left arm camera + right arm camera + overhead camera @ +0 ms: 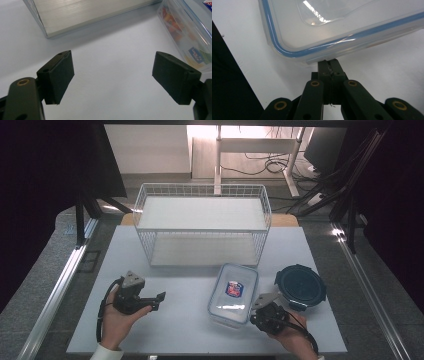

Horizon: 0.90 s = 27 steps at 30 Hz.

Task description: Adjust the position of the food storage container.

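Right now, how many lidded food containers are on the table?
2: the clear rectangular container at front centre by the right gripper, and the dark round container to its right.

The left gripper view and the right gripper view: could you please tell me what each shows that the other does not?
Left gripper view: the left gripper with jaws wide apart over bare table, and the white wire basket's pale base.
Right gripper view: the right gripper with jaws shut, tips at the lid rim.
Both: the clear rectangular plastic container with blue-sealed lid and the white table.
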Motion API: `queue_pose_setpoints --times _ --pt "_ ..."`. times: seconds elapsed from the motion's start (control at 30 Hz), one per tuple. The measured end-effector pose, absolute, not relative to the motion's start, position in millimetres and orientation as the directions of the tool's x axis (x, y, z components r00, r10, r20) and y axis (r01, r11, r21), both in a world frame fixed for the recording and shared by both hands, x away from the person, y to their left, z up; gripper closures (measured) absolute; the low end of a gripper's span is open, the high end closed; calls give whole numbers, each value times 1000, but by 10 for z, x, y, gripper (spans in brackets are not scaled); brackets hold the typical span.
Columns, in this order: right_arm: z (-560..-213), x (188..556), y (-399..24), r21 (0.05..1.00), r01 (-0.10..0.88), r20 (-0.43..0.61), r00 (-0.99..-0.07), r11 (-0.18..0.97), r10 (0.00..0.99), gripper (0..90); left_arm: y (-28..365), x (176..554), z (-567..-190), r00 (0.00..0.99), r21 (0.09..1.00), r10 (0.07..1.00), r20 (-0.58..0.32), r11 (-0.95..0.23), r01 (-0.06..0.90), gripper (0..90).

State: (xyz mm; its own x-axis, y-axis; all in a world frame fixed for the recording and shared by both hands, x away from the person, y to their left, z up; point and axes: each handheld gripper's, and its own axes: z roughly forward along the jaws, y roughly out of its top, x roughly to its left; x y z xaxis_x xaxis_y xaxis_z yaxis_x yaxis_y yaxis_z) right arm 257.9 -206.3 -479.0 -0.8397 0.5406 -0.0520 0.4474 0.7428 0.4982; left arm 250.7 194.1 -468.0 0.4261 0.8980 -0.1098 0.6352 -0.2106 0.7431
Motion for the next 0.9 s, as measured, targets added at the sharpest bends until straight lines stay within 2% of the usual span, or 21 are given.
queue_pose_setpoints --times 0.4,0.5,0.9 --pt "-4815 2499 -1859 503 412 -68 -857 760 510 890 1977 2504 -4665 418 746 902 -112 -201 635 175" --pt "-4851 2436 -1639 518 399 -66 -863 757 501 890 1991 2509 -4673 412 745 904 -115 -196 638 175" --pt "-4925 2428 -1205 546 394 -37 -870 740 491 890 2004 2521 -4694 406 738 907 -113 -197 645 175"
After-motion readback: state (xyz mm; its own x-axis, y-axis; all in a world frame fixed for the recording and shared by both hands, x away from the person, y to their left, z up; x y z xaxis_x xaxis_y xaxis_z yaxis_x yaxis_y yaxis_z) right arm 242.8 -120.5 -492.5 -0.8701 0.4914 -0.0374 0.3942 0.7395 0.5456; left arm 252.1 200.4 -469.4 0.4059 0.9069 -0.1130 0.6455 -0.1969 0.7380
